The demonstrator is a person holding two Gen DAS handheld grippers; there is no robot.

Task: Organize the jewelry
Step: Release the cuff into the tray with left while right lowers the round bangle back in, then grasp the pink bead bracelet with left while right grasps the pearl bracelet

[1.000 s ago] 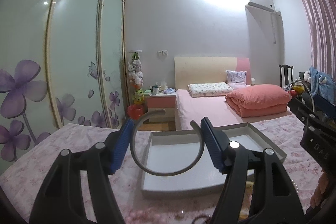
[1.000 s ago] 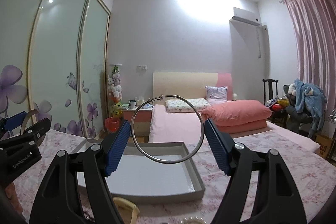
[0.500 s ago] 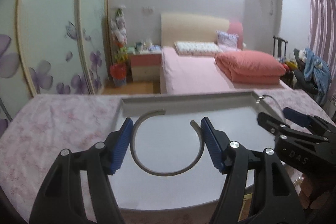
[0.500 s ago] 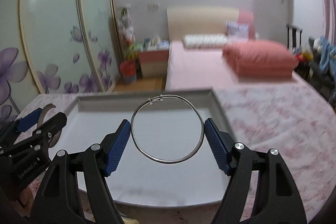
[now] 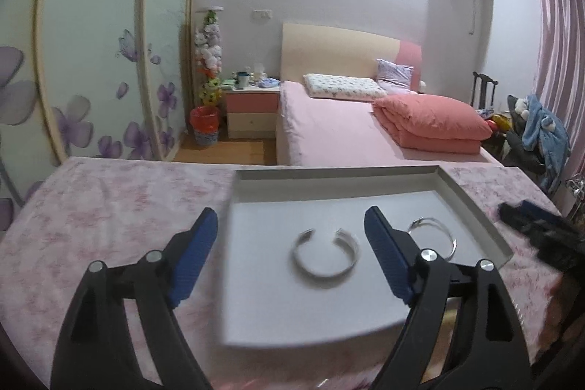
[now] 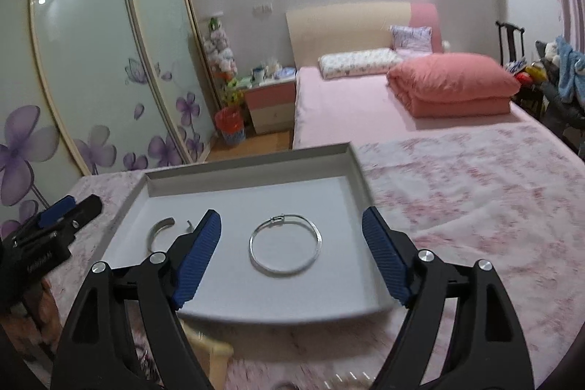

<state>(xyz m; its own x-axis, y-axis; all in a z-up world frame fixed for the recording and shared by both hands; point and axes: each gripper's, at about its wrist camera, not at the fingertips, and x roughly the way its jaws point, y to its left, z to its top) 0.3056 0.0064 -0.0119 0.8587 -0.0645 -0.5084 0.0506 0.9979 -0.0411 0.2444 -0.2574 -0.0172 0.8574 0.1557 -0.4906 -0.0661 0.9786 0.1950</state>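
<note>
Both grippers, left gripper (image 5: 290,253) and right gripper (image 6: 290,256), hover spread and empty above a white tray (image 6: 252,170), where an open cuff (image 5: 326,255) and a thin bangle (image 6: 285,249) lie apart, likely to avoid tangling.

A bed (image 5: 329,130) with a folded pink quilt (image 5: 431,123) is standing far across the room, a nightstand (image 5: 252,108) sitting to its left; flowered wardrobe doors (image 5: 91,61) are lining the left wall, pink curtains (image 5: 559,35) hanging far right
</note>
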